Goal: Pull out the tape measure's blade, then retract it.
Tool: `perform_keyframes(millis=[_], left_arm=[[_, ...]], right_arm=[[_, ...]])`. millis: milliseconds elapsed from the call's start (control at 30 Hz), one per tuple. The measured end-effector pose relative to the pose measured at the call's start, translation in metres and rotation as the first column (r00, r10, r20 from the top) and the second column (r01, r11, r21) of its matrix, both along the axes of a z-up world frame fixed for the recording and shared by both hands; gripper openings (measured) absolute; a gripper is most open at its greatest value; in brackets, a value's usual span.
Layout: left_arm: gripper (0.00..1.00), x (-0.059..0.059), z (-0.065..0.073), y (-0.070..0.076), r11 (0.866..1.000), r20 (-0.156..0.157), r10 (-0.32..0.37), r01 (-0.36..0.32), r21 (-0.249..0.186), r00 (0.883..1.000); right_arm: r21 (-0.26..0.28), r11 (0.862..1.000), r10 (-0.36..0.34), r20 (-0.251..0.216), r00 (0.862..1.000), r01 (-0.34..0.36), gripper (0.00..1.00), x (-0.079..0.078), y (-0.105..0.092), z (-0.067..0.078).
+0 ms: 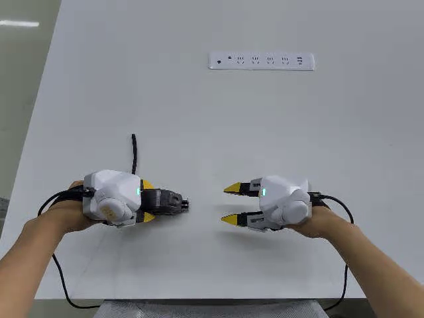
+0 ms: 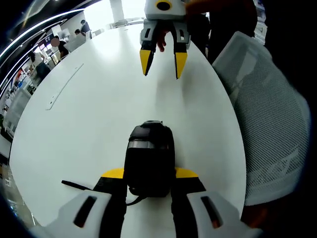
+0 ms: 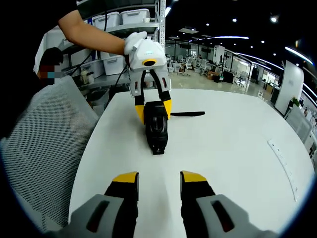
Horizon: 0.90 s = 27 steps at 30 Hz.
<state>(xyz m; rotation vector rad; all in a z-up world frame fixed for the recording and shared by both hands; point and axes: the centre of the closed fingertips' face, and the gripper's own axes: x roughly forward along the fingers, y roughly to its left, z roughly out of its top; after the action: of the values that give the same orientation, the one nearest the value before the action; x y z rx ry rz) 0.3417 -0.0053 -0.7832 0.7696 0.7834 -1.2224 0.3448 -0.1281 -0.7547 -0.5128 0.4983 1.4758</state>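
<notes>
Table: white workbench top (image 1: 199, 119), with both grippers held low over its near edge and facing each other
Left gripper: the left gripper (image 1: 149, 201) points towards the right, its yellow-tipped jaws closed against the two sides of the tape measure; its own view (image 2: 150, 173) has the case wedged between the tips, and the right gripper view (image 3: 153, 110) meets it head-on
Tape measure: the black tape measure (image 1: 169, 201) rests on the table in the left gripper's hold, its front end sticking out past the jaw tips towards the other gripper (image 2: 150, 163) (image 3: 156, 124)
Right gripper: the right gripper (image 1: 231, 204) points towards the left, jaws parted with a clear gap and nothing between them (image 3: 158, 178); in the left gripper view it hangs over the table across from the tape measure (image 2: 162, 63)
Gap: bare table separates the tape measure's front end from the right gripper's tips; they are near but apart
Black strap: a thin black strap (image 1: 134, 152) lies flat on the table just beside the left gripper (image 3: 185, 114); whether it joins the case I cannot tell
Power strip: a white power strip (image 1: 262, 61) lies flat towards the far side, well apart from both grippers
Chair: a grey mesh chair back (image 3: 44, 163) stands at the table's near edge
</notes>
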Motion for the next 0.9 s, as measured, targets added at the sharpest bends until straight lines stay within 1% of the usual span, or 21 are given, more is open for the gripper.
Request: perform_keyframes(millis=[100,267,400,567,700,900], left_arm=[[0.31,0.0,0.0,0.0,1.0,-0.002,0.003,-0.003,-0.009,1.0],[0.3,0.0,0.0,0.0,1.0,0.004,0.017,-0.017,-0.024,1.0],[0.29,0.0,0.0,0.0,0.999,-0.004,0.017,-0.017,-0.03,1.0],[0.29,0.001,-0.001,0.002,0.999,-0.012,0.018,-0.019,-0.039,1.0],[0.29,0.002,-0.004,0.005,0.999,-0.017,0.018,-0.018,-0.049,1.0],[0.29,0.003,-0.008,0.008,0.998,-0.025,0.014,-0.016,-0.056,1.0]], right_arm=[[0.012,1.0,-0.002,-0.012,1.0,0.002,0.32,0.002,0.008,-0.003],[0.011,1.0,0.018,-0.021,1.0,-0.018,0.32,0.002,0.02,-0.012],[0.006,0.999,0.044,-0.031,0.999,-0.043,0.31,0.0,0.031,-0.022],[0.012,0.998,0.069,-0.043,0.997,-0.069,0.29,-0.001,0.045,-0.029],[0.019,0.996,0.087,-0.053,0.995,-0.086,0.27,-0.001,0.055,-0.035],[0.014,0.994,0.11,-0.042,0.993,-0.109,0.23,0.003,0.067,-0.043]])
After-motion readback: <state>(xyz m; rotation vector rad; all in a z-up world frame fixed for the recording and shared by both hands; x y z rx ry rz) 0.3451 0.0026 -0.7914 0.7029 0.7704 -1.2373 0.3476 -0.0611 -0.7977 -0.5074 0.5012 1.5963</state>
